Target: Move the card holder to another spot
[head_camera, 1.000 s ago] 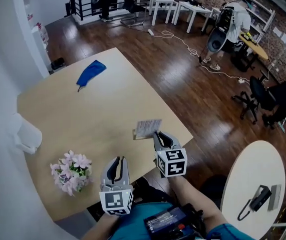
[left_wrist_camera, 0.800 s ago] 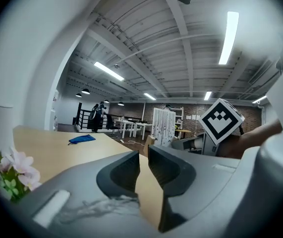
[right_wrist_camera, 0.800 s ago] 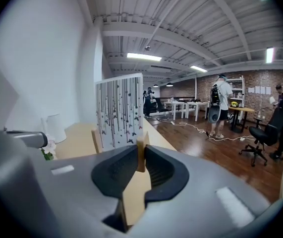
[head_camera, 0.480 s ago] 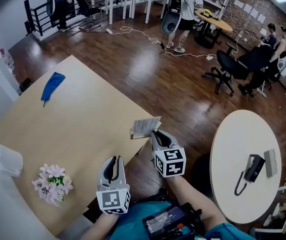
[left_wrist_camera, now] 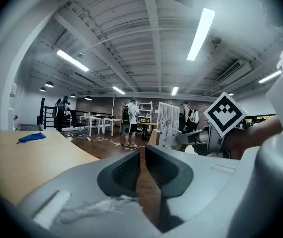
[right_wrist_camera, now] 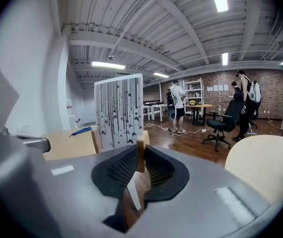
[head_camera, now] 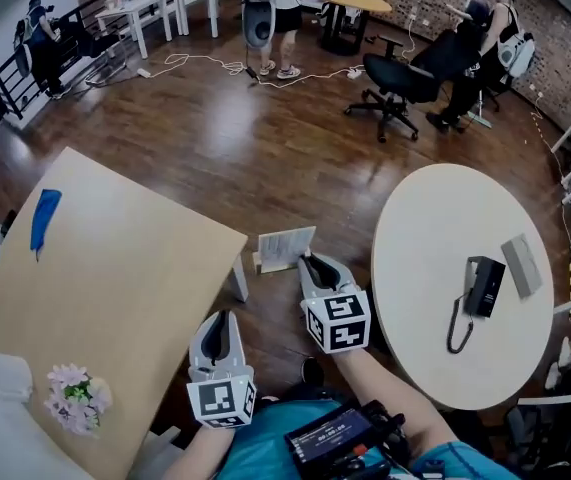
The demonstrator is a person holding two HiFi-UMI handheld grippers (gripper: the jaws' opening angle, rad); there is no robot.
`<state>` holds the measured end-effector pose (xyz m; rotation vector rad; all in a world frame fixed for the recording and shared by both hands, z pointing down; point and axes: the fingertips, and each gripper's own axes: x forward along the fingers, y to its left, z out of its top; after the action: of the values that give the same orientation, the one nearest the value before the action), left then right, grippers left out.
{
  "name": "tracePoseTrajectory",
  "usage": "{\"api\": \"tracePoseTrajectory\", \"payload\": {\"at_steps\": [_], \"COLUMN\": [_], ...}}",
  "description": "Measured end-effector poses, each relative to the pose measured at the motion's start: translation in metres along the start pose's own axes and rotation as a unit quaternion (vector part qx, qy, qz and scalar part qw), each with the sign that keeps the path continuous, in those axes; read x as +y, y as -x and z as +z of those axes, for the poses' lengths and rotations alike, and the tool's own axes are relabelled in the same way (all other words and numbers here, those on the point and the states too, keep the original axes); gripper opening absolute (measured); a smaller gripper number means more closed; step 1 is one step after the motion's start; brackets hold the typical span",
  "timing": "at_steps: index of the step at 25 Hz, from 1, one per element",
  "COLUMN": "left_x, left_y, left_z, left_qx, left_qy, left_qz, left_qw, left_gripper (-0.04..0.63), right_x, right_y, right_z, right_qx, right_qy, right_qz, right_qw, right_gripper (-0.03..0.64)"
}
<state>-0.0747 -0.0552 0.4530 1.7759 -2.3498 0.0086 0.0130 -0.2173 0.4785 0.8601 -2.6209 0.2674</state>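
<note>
My right tongs (right_wrist_camera: 141,156) are clamped on the card holder (right_wrist_camera: 119,110). The pads pinch the small wooden base (right_wrist_camera: 141,150) from both sides, and the printed card (head_camera: 285,248) stands upright above them. My left tongs (left_wrist_camera: 142,158) are drawn nearly together with nothing between the pads, only floor showing through the slit.

I judge the holder to be light and stiff at the base. The card is thin and probably only slotted in, so a quick swing or a tilt could shake it loose. The base is the right place to grip, low and square across its faces as it is now, never the card itself.

The holder is in the air over the wooden floor (head_camera: 265,148), in the gap between the square worktop (head_camera: 115,298) on my left and the round worktop (head_camera: 415,248) on my right, touching neither. The right forearm (head_camera: 385,388) reaches forward from the body with the tongs pointing ahead and slightly down and the marker cube facing up. The left hand hangs lower and nearer the body, just beside the square worktop's near edge and idle. The round worktop has bare surface on its near side, which looks like a fair landing place.
</note>
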Motion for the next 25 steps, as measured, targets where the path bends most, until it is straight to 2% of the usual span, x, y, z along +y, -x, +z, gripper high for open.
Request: {"api": "tracePoseTrajectory", "payload": {"at_steps": [6, 13, 25], "left_x": [-0.037, -0.058, -0.09], "left_y": [-0.018, -0.041, -0.061], "left_z": [0.0, 0.003, -0.007], "left_qx": [0.011, 0.01, 0.026], "left_qy": [-0.01, -0.018, -0.053], "left_qz": [-0.016, -0.036, -0.108], "left_qw": [0.9998, 0.9991, 0.9924], "left_gripper": [0.032, 0.011, 0.008], "right_x": [-0.045, -0.078, -0.099], "right_y": [0.034, 0.065, 0.086], "right_z": [-0.003, -0.003, -0.013], "right_qx": [-0.007, -0.018, -0.021], "right_qy": [-0.016, -0.028, -0.051], "right_qz": [-0.027, -0.059, -0.105], "right_qw": [1.0, 0.998, 0.993], "right_gripper": [0.04, 0.039, 0.038]}}
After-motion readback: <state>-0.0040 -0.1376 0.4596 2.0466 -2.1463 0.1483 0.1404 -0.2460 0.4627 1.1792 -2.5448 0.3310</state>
